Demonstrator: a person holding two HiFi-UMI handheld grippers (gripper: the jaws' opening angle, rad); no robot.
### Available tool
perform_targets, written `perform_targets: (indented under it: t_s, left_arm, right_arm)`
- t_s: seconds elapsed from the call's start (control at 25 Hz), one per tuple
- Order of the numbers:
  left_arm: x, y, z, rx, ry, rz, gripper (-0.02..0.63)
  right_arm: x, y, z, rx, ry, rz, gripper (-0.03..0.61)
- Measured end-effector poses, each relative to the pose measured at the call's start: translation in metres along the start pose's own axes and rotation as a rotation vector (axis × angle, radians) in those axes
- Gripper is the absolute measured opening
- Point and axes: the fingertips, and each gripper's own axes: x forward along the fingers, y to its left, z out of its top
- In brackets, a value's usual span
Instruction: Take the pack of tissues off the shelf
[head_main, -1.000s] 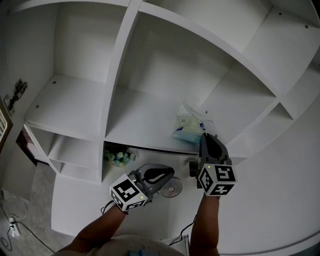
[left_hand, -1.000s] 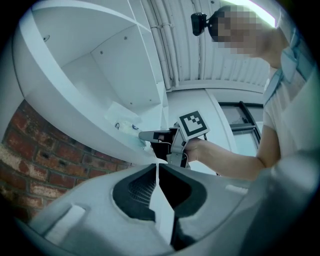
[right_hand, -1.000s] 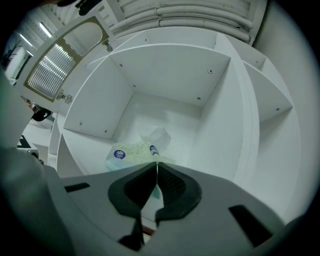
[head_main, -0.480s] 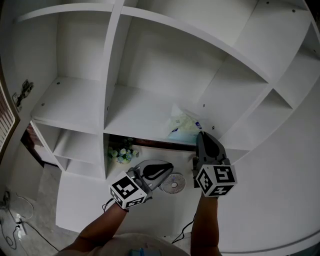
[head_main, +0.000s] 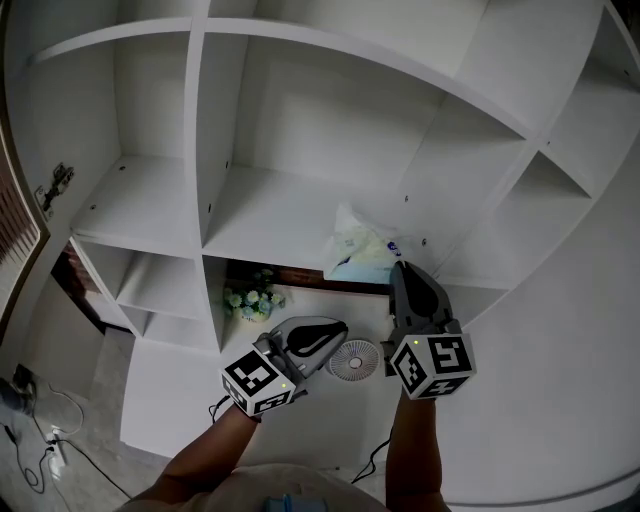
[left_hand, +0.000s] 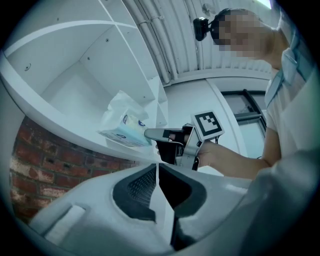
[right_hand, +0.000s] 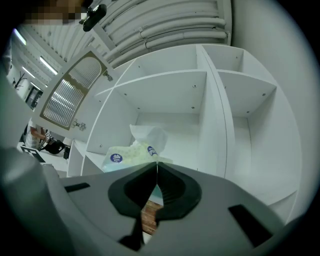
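1. The white shelf has a middle bay whose board is bare to the left, with a divider near on the right.
2. The pack of tissues sits at that board's front edge.
3. Your right gripper has its jaws closed, tips at the pack's near corner. I can't tell whether they pinch it.
4. Your left gripper is closed, empty and below the board.
5. The bay beneath holds flowers.

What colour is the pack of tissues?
Pack of tissues: pale blue and white; left gripper view.

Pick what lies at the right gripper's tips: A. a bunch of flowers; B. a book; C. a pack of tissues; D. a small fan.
C: the right gripper has its shut tips on the near end of the pack of tissues, which lies on the shelf.
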Motion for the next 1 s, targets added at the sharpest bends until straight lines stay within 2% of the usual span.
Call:
perform_targets:
  t_s: [0.44, 0.68, 1.0]
  left_arm:
    - [-0.001, -0.018, -0.006, 0.019, 0.032, 0.054, 0.023]
    - [-0.005, -0.028, -0.012, 0.024, 0.040, 0.086, 0.023]
    - [-0.007, -0.040, -0.024, 0.019, 0.063, 0.105, 0.023]
  right_arm:
    - [-0.031, 0.005, 0.001, 0.084, -0.087, 0.071, 0.018]
    - [-0.049, 0.007, -0.010, 0.124, -0.140, 0.116, 0.018]
    - [-0.072, 0.011, -0.032, 0.165, -0.150, 0.133, 0.018]
